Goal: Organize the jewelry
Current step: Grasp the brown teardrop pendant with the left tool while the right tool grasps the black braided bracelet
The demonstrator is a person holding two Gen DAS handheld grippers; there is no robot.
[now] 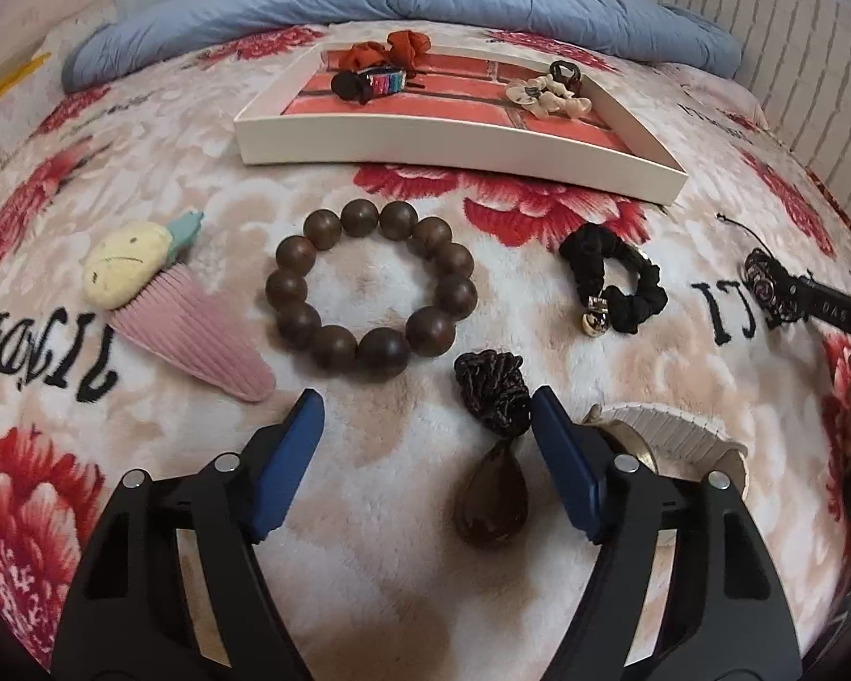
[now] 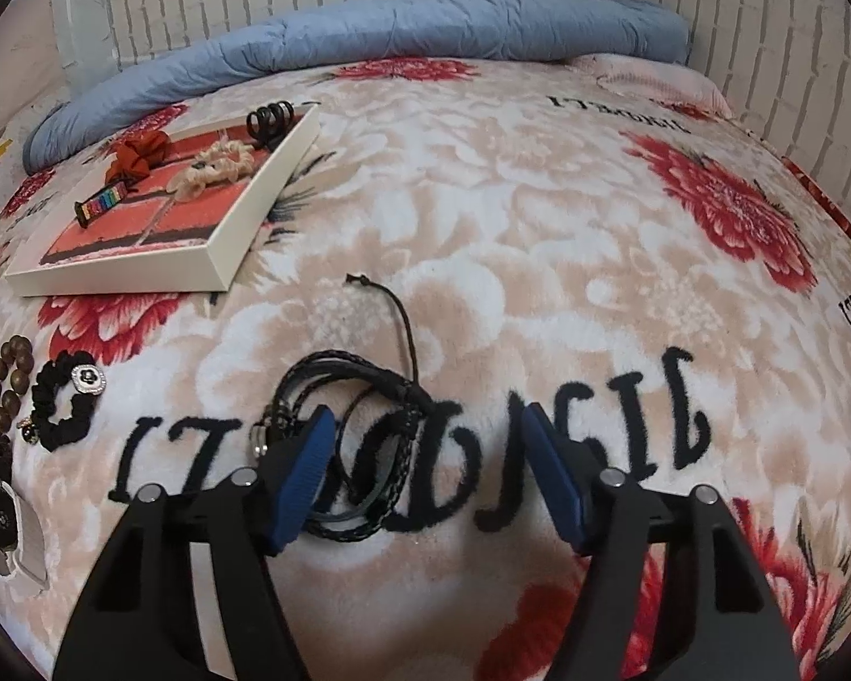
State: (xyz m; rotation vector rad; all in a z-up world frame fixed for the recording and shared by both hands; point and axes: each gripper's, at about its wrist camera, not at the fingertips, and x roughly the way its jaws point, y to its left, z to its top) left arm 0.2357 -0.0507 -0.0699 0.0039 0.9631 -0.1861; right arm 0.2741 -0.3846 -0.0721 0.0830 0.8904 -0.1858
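Jaws of both tools stand partly spread, gripping nothing: the left gripper (image 1: 428,411) frames a teardrop pendant (image 1: 491,502) with a knotted cord, while the right gripper (image 2: 428,425) straddles a coil of black braided bracelets (image 2: 363,442), one pad touching or just above its near loop. Both pieces look light and limp; the pendant's stone seems hard and slick, so its knot is probably the surer hold. Beyond lie a wooden bead bracelet (image 1: 371,286) and black scrunchie (image 1: 624,278) on the plush blanket (image 2: 539,198), soft underfoot. Farther off, the white tray (image 1: 459,153) has open floor, its low rim easily cleared.
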